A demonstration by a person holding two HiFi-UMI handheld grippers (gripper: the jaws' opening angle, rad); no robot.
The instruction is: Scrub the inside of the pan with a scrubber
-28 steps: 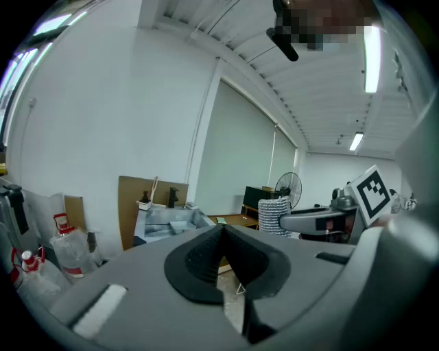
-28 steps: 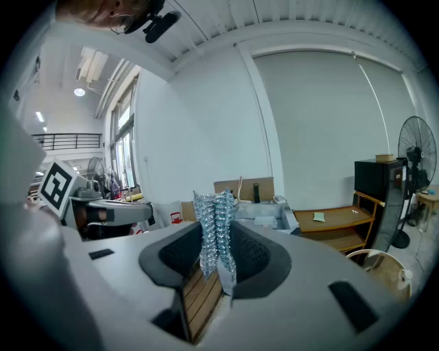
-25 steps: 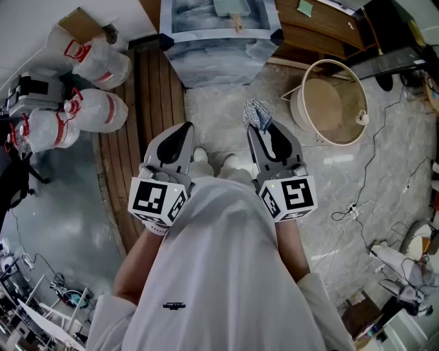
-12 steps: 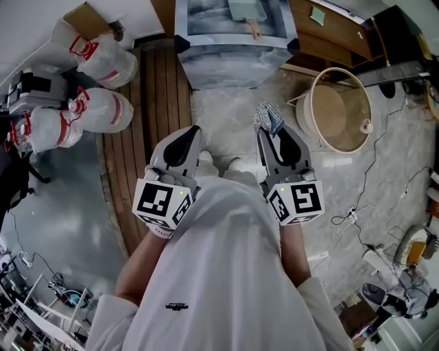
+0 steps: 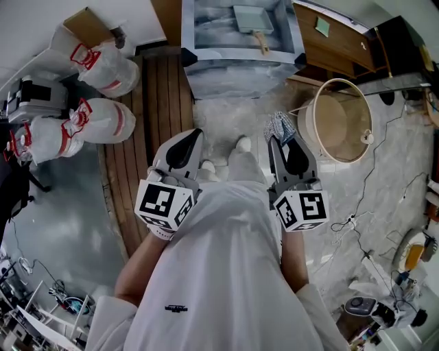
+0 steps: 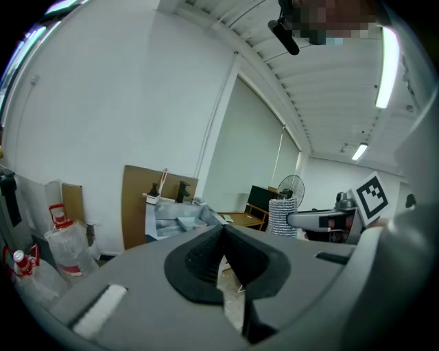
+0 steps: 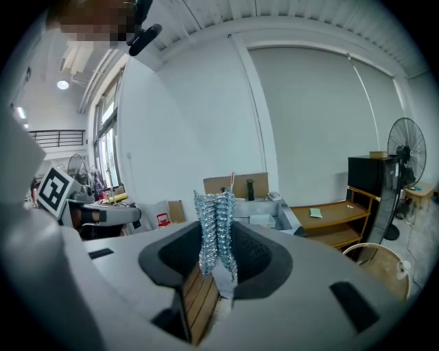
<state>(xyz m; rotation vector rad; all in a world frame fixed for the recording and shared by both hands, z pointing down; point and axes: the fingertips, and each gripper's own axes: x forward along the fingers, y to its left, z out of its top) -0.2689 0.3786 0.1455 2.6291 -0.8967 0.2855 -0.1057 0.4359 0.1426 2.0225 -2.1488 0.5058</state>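
Note:
A grey square pan (image 5: 249, 18) with a wooden handle lies in the steel sink (image 5: 206, 68) at the top of the head view, well ahead of both grippers. My right gripper (image 5: 281, 140) is shut on a silvery mesh scrubber (image 5: 277, 126), which sticks up between the jaws in the right gripper view as the scrubber (image 7: 215, 230). My left gripper (image 5: 193, 134) is held level beside it, jaws shut together with nothing between them (image 6: 222, 234). The pan (image 7: 263, 220) shows small and far off behind the scrubber. Both grippers are held at waist height over the floor.
White bags with red handles (image 5: 103, 65) lie at the left beside a wooden slat strip (image 5: 140, 130). A round beige tub (image 5: 339, 116) stands right of the grippers. A wooden desk (image 5: 336, 41) is beside the sink. Cables (image 5: 363, 206) trail over the marble floor.
The sink and pan have slid lower in the head view, nearer to me. Both grippers keep their hold and spacing; the scrubber stays in the right one.

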